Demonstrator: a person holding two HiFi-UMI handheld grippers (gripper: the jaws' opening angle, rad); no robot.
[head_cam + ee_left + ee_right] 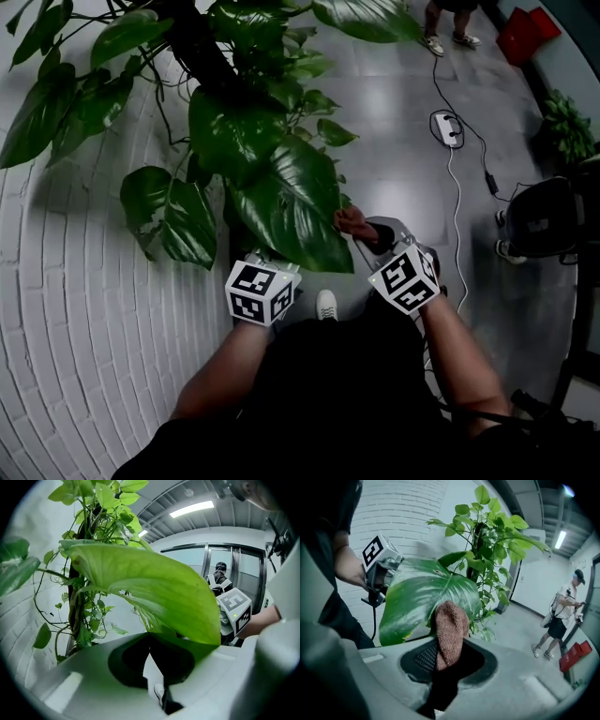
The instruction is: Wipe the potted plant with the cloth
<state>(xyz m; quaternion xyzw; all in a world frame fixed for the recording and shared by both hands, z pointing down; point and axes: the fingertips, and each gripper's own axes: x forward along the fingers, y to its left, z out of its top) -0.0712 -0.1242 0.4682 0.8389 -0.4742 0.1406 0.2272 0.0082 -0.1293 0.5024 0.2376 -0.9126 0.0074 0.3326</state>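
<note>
My left gripper (pixel 149 660) has its jaws closed on the lower edge of a big leaf (pixel 154 588). The leaf belongs to the plant (pixel 234 103), which climbs beside a white brick wall (pixel 84 319). Against the right side of that leaf lies the reddish-brown cloth (pixel 451 627), clamped between the jaws of my right gripper (pixel 446 665).

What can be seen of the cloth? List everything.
The cloth is reddish-brown with a coarse, knitted-looking weave. It is bunched into a rounded wad, clamped between the jaws of the right hand-held gripper and sticking out beyond them. Its tip presses against the glossy face of a large leaf of the potted plant.
</note>
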